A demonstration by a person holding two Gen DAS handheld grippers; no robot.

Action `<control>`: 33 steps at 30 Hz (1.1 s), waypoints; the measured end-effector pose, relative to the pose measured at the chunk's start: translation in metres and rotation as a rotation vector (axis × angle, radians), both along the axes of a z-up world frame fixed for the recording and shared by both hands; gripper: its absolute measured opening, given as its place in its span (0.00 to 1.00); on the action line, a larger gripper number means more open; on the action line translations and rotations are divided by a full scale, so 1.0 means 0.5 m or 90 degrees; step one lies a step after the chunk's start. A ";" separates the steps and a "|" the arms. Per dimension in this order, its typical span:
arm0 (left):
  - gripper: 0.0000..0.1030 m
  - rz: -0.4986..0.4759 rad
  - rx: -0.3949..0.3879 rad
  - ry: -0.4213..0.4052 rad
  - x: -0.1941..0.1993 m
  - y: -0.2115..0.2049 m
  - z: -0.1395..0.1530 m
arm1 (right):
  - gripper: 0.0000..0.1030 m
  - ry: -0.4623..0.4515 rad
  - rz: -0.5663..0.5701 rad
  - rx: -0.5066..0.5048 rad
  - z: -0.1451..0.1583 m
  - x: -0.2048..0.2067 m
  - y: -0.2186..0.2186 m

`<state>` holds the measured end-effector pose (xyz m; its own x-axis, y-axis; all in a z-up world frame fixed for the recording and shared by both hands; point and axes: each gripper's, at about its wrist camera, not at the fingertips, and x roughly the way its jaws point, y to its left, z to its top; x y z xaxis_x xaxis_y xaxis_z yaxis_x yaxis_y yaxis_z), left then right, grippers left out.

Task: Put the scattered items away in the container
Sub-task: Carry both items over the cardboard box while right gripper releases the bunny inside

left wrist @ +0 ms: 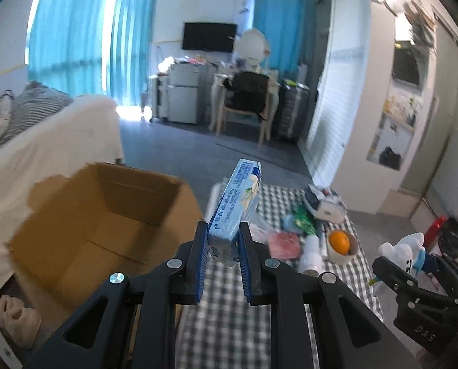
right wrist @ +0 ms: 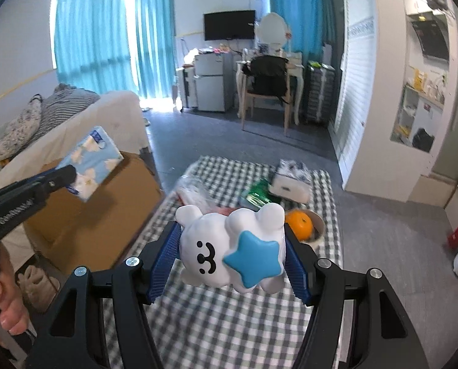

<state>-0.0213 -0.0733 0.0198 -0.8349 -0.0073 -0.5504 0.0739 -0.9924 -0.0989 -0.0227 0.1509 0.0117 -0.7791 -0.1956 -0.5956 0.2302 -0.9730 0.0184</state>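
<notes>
Bedroom floor, checked cloth (right wrist: 229, 323), both claws loaded beside an open box.

Largest first: the cardboard box (left wrist: 99, 215) stands left of the cloth, seemingly nothing in it yet. The left gripper (left wrist: 222, 246) is clamped on a blue tissue pack (left wrist: 238, 206), held just right of the box rim. The right gripper (right wrist: 232, 252) squeezes a white plush toy (right wrist: 229, 246) over the cloth. An orange (right wrist: 301, 221) in its bowl and packets remain. Carrying step; next, I judge, swing left over the box and release.
</notes>
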 end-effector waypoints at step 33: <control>0.18 0.227 -0.033 -0.021 0.096 -0.360 -0.013 | 0.62 -0.066 0.306 0.056 -0.093 -0.081 -0.538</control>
